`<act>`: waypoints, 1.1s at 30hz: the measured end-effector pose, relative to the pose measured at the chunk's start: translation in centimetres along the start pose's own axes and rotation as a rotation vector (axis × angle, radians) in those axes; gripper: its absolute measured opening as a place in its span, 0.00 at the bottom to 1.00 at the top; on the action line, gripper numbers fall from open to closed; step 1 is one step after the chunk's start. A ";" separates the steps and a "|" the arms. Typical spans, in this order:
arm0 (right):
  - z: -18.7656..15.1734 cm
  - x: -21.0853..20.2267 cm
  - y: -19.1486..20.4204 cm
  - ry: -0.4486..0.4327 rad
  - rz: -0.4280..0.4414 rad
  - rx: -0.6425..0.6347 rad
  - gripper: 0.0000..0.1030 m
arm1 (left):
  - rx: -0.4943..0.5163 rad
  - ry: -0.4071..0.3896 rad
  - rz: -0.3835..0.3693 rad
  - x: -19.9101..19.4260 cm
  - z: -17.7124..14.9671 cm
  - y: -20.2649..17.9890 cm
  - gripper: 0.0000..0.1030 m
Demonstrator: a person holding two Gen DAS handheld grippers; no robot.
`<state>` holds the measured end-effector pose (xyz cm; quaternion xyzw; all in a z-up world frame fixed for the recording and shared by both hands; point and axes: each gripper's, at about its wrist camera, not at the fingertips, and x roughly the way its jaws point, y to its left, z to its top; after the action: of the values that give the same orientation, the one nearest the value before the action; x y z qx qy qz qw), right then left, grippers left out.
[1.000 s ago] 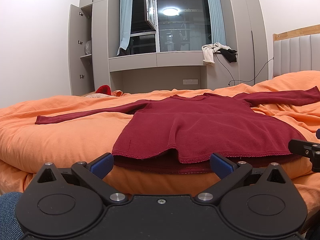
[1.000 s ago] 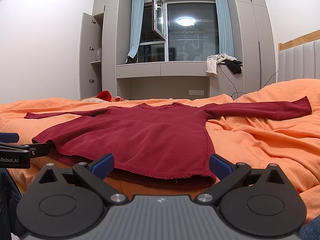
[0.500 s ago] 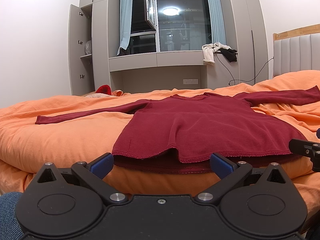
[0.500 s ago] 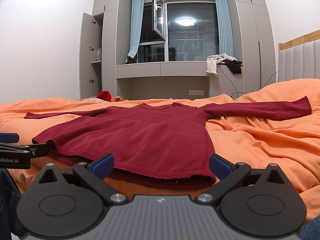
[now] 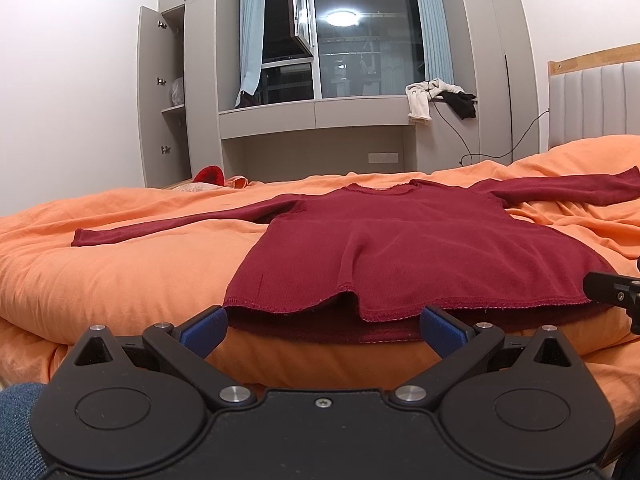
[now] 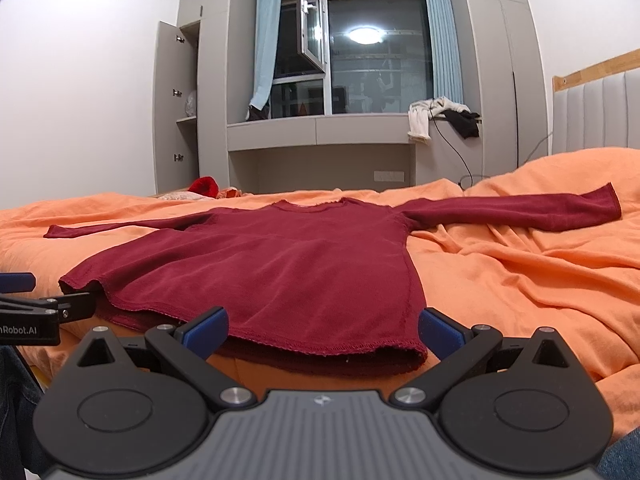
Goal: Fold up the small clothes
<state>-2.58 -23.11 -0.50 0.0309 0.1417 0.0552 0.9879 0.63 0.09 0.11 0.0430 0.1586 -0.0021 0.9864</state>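
Sweater (image 5: 420, 248) flat on orange bed (image 5: 120, 272); both jaws spread, empty.

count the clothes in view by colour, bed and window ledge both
dark red: 1, the long-sleeved top spread flat on the orange bedding
white or cream: 1, the garment hanging off the window ledge
black: 1, the garment beside it on the ledge
bright red: 1, a bunched item past the bed's far edge, kind unclear
total: 4
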 end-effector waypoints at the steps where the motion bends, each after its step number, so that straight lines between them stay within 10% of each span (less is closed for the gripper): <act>1: 0.2 -0.1 -0.1 0.009 -0.006 0.006 1.00 | 0.001 0.006 -0.002 0.1 -0.4 -0.1 0.99; 16: 5.7 5.3 -6.5 0.217 -0.114 0.179 1.00 | -0.020 0.095 -0.130 5.2 6.1 -0.8 0.99; 33: 10.2 12.3 -13.2 0.214 -0.282 0.126 1.00 | 0.038 0.142 -0.153 18.0 12.8 -5.5 0.99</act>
<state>13.40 -35.20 4.84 0.0665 0.2521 -0.0899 0.9612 21.63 -6.33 6.11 0.0495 0.2307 -0.0772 0.9687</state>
